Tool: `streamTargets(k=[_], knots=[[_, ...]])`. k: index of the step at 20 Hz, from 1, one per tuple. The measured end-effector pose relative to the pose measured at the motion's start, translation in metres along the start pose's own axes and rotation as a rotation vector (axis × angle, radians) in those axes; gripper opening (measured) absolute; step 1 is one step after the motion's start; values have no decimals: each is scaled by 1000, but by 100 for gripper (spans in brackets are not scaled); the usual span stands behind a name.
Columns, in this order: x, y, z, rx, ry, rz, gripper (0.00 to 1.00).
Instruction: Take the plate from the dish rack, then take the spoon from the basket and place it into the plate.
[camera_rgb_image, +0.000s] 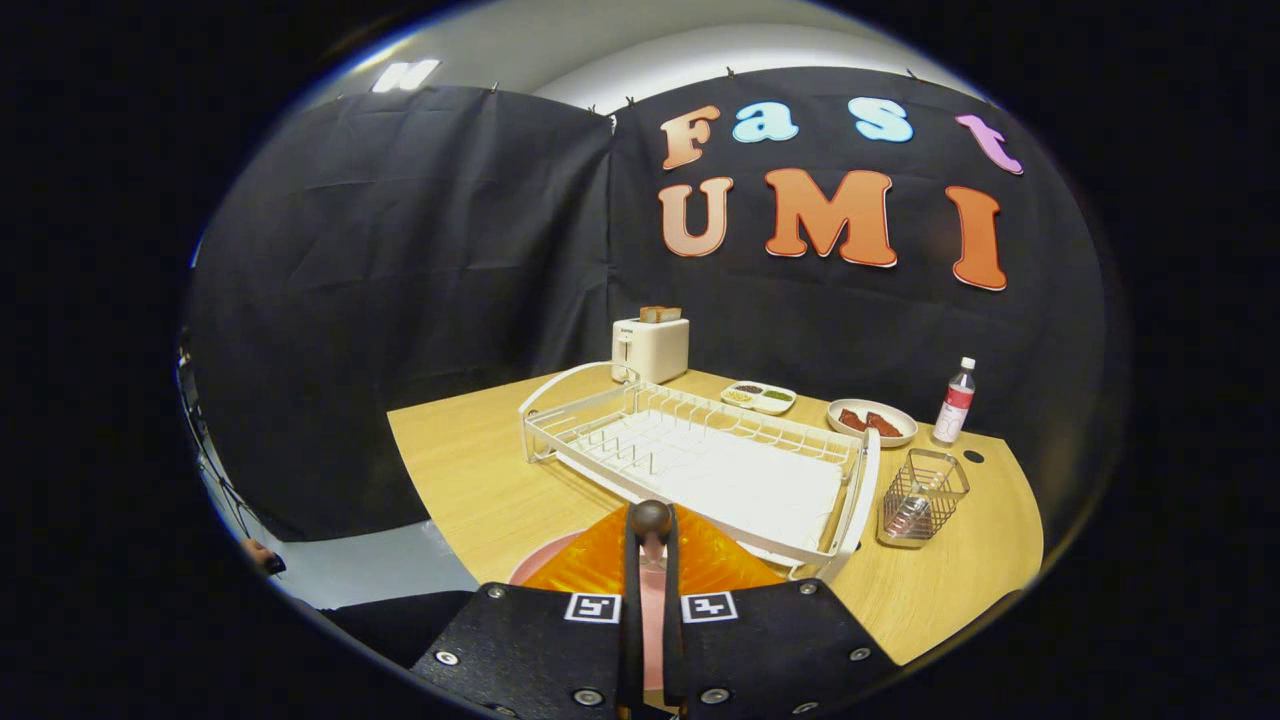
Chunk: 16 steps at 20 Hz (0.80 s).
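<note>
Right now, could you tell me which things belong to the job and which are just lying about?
Job: plate; spoon, gripped between the shut fingers above the plate; rack; basket.
Lying about: toaster; sectioned dish; dish of food; bottle.

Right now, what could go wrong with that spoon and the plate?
1. The claw is shut on the spoon, pinching just a thin bit of it. If the grip slackens early, the spoon may drop and bounce off the pink plate.
2. The plate sits close against the dish rack, near the table edge. A hard push downward might knock it against the rack or off the table.
</note>
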<state>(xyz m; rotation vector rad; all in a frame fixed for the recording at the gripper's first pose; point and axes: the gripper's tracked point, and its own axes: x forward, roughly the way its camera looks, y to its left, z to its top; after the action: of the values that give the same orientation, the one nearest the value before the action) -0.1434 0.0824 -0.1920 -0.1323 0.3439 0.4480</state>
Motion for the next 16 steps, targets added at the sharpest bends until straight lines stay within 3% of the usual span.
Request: streamTargets(k=[6, 16], knots=[[-6, -5, -19, 35, -40, 0, 8], [-32, -45, -61, 225, 18, -114, 21]])
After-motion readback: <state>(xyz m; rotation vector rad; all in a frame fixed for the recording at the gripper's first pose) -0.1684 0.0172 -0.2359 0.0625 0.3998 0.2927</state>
